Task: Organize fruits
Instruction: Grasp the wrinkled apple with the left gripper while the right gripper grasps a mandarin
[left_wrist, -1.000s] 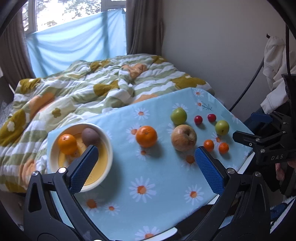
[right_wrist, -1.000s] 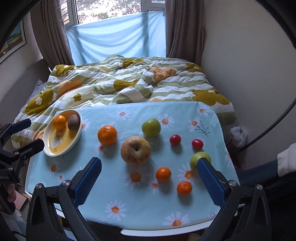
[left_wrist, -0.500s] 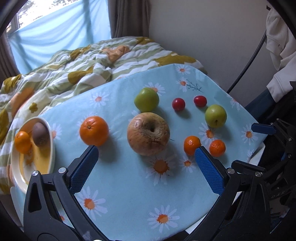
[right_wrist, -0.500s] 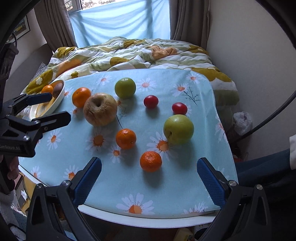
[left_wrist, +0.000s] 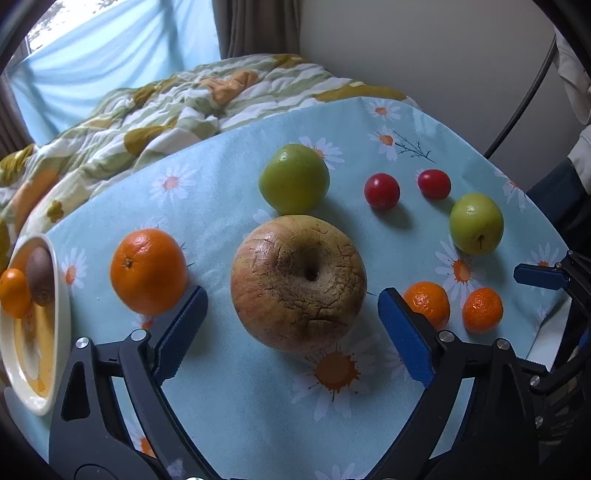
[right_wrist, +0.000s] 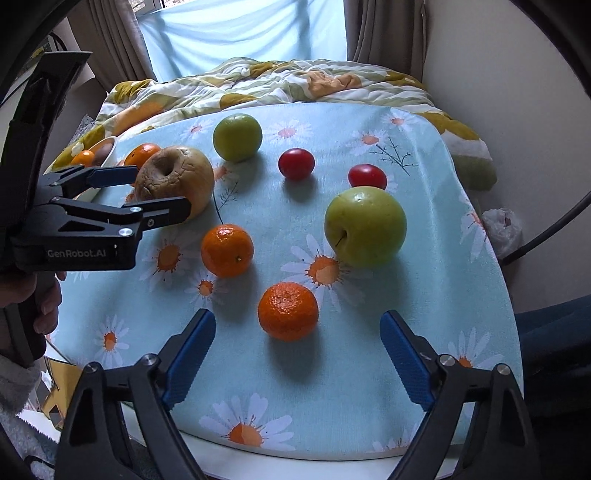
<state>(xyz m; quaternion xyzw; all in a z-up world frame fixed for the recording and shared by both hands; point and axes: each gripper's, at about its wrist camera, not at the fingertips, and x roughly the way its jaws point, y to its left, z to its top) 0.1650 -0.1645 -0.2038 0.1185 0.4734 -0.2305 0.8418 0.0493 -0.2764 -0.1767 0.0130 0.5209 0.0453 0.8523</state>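
A big wrinkled apple (left_wrist: 299, 280) lies on the daisy-print cloth (left_wrist: 236, 406). My left gripper (left_wrist: 291, 299) straddles it, jaws closing, with a gap still showing at each blue pad. In the right wrist view the left gripper (right_wrist: 159, 190) flanks the same apple (right_wrist: 173, 181). My right gripper (right_wrist: 297, 317) hangs around a small mandarin (right_wrist: 288, 310), jaws closing, pads clear of it. A cream bowl (left_wrist: 22, 369) at the left holds a small orange and a brown fruit.
Around these lie a large orange (left_wrist: 147, 269), two green apples (left_wrist: 293, 179) (left_wrist: 476, 223), two small red fruits (left_wrist: 382, 191) (left_wrist: 434, 183) and a second mandarin (right_wrist: 227, 250). A rumpled quilt (right_wrist: 280, 81) lies behind. The table's front edge (right_wrist: 295, 459) is near.
Both grippers have sunk toward the table. The left moved right from the bowl to the wrinkled apple, the right closed in on the mandarin. Both pairs of jaws stand slightly narrower.
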